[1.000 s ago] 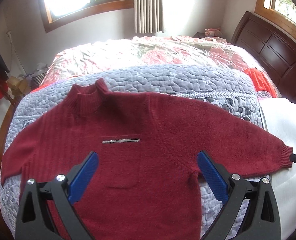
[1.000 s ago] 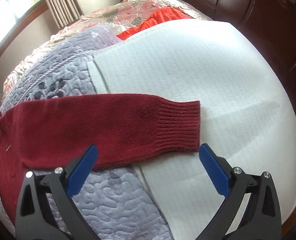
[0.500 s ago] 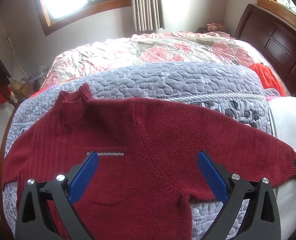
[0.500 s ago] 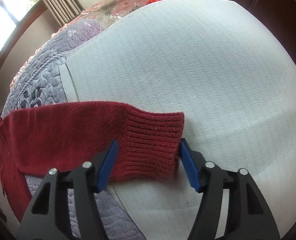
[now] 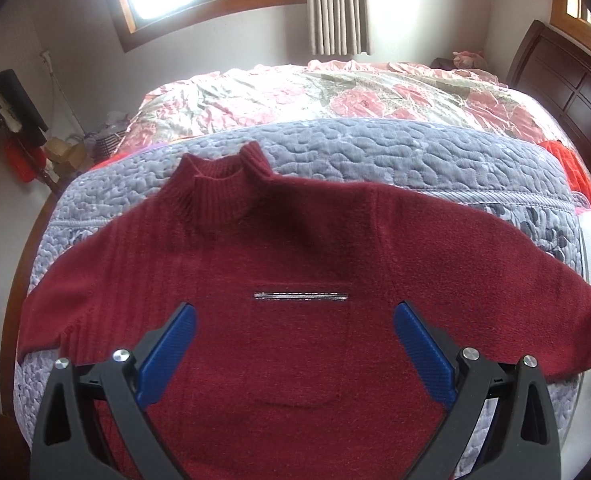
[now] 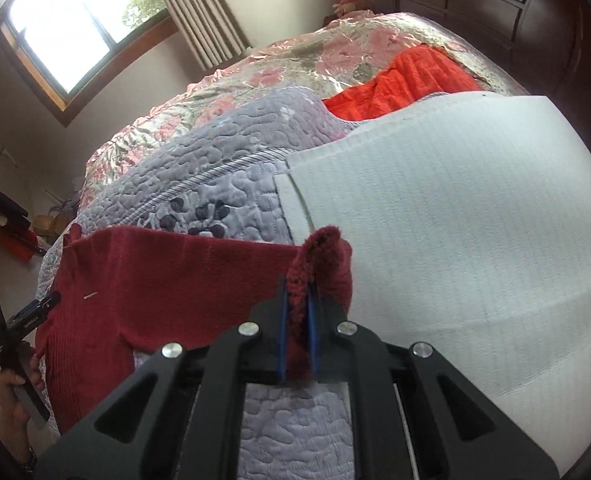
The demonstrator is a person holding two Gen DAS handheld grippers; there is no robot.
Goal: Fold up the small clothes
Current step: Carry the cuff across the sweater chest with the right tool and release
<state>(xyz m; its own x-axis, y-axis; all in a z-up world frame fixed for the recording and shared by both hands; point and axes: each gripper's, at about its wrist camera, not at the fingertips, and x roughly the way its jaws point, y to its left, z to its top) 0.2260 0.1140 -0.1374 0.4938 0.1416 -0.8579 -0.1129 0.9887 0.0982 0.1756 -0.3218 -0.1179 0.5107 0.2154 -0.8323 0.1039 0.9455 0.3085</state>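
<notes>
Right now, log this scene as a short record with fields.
garment: dark red sweater, spread front up on the grey quilt
left gripper: jaws open, over the sweater's chest, holding nothing
right gripper: jaws shut on the sleeve cuff, cuff bunched upright
surface by the cuff: white pad
other clothing: orange garment farther up the bed
fold progress: no fold visible yet

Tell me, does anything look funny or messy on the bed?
Mostly tidy. The dark red knitted sweater lies flat, but its sleeve cuff is bunched up, pinched in the right hand-held gripper. A crumpled orange knitted garment lies on the floral quilt.
</notes>
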